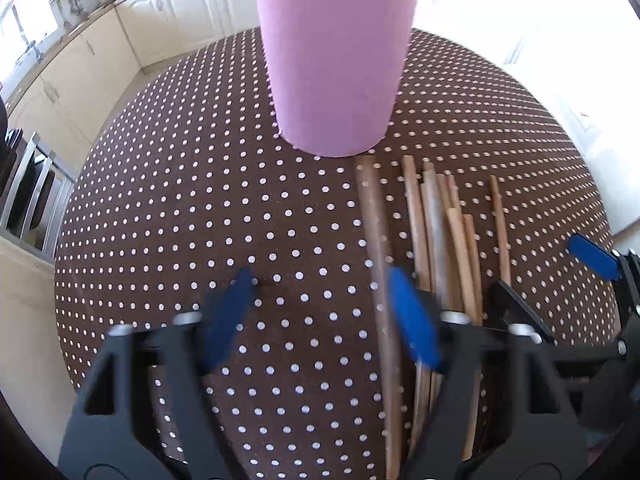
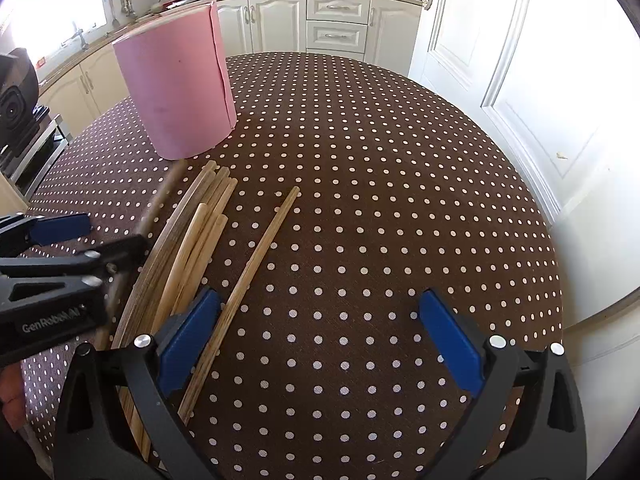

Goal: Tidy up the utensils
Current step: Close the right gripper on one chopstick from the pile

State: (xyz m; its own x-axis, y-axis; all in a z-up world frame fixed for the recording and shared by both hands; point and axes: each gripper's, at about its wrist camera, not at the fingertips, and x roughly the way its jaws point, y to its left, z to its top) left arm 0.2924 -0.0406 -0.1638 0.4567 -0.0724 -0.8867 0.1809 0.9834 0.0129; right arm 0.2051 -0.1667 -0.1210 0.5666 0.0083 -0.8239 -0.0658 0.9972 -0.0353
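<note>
A pink cylindrical holder (image 1: 336, 64) stands on the brown polka-dot table (image 1: 200, 220); it also shows in the right wrist view (image 2: 180, 88). Several wooden chopsticks (image 1: 452, 240) lie in a bundle just right of my left gripper (image 1: 320, 320), which is open. One blurred chopstick (image 1: 380, 272) lies against the inner side of its right finger (image 1: 412, 320), pointing at the holder. My right gripper (image 2: 320, 344) is open and empty; a single chopstick (image 2: 248, 280) lies beside its left finger (image 2: 188, 336), apart from the bundle (image 2: 192, 232). The left gripper (image 2: 60, 248) shows at the left.
Cream kitchen cabinets (image 2: 336, 24) and a counter with a stove and bottles run behind the table. A white door (image 2: 520, 60) is at the right. Chair backs (image 1: 32, 200) stand at the table's left edge.
</note>
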